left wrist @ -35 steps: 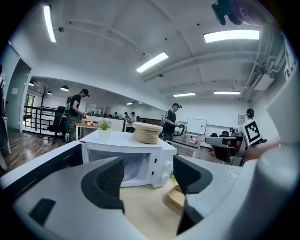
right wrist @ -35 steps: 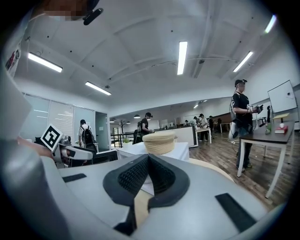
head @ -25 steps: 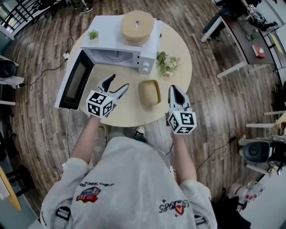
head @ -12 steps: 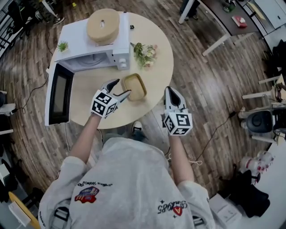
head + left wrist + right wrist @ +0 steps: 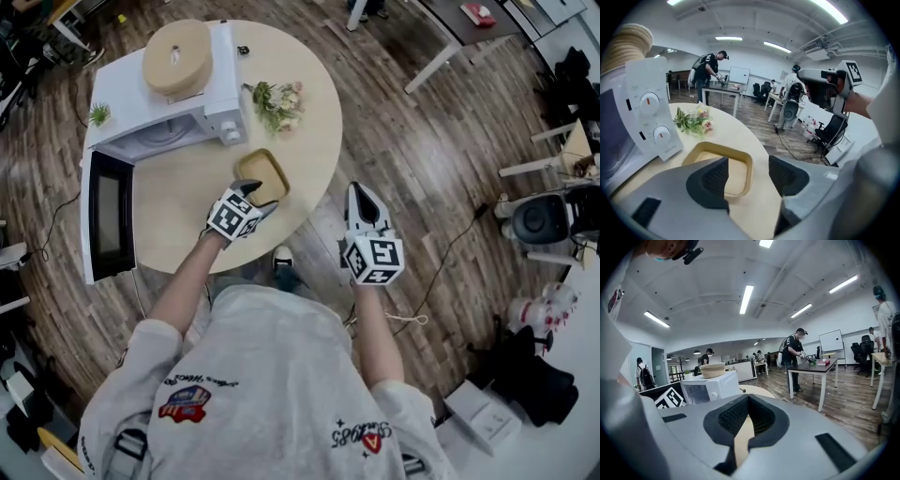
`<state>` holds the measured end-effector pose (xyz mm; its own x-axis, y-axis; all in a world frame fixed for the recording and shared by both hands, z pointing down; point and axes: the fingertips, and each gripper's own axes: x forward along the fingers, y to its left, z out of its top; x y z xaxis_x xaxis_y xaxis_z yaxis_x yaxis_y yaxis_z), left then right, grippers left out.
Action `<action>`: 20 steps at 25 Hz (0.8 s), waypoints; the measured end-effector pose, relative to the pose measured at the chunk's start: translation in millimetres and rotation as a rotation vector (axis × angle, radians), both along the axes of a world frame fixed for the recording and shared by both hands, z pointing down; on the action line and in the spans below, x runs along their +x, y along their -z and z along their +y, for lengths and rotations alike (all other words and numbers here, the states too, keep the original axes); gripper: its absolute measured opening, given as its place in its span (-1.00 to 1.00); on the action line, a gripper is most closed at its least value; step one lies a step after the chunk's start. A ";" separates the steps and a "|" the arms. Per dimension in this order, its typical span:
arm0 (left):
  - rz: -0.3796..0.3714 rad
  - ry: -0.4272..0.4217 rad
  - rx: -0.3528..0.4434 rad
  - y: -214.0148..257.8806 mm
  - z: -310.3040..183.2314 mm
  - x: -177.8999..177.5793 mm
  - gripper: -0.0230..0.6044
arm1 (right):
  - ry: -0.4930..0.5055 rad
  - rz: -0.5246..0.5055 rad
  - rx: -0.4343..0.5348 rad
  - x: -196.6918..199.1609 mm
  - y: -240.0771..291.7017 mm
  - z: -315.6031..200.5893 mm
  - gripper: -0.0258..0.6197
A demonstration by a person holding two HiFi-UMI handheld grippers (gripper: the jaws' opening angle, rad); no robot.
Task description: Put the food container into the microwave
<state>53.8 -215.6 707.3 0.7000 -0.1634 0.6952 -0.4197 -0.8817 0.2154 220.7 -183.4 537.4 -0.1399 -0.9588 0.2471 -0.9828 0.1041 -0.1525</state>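
the food container (image 5: 265, 172) sits uncovered on the round bench (image 5: 183, 202), close to its near right edge and just in front of the microwave (image 5: 131, 105). the microwave's door (image 5: 98, 220) stands open at the left edge. the left gripper (image 5: 259, 195) is at the container's near rim, fingers released and spread, with the rim's corner showing in the gap. the right gripper (image 5: 361, 191) hangs beyond the bench's right edge, fingers clenched on nothing. flowers (image 5: 275, 101) lie toward the far right edge.
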 end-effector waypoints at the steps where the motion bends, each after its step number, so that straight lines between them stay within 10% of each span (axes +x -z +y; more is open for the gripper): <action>1: -0.007 -0.003 -0.018 -6.8 2.6 3.3 -0.08 | -0.008 0.000 -0.004 3.1 -1.6 2.5 -0.92; 20: -0.359 -0.145 0.025 -85.5 23.7 24.0 -0.65 | -0.115 -0.005 -0.047 55.6 -20.9 36.6 -0.92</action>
<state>77.8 -191.9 792.8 0.4302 -0.1009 0.8971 -0.3355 -0.9404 0.0552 276.3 -146.8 558.3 -0.0317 -0.9559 0.2920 -0.9870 -0.0162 -0.1600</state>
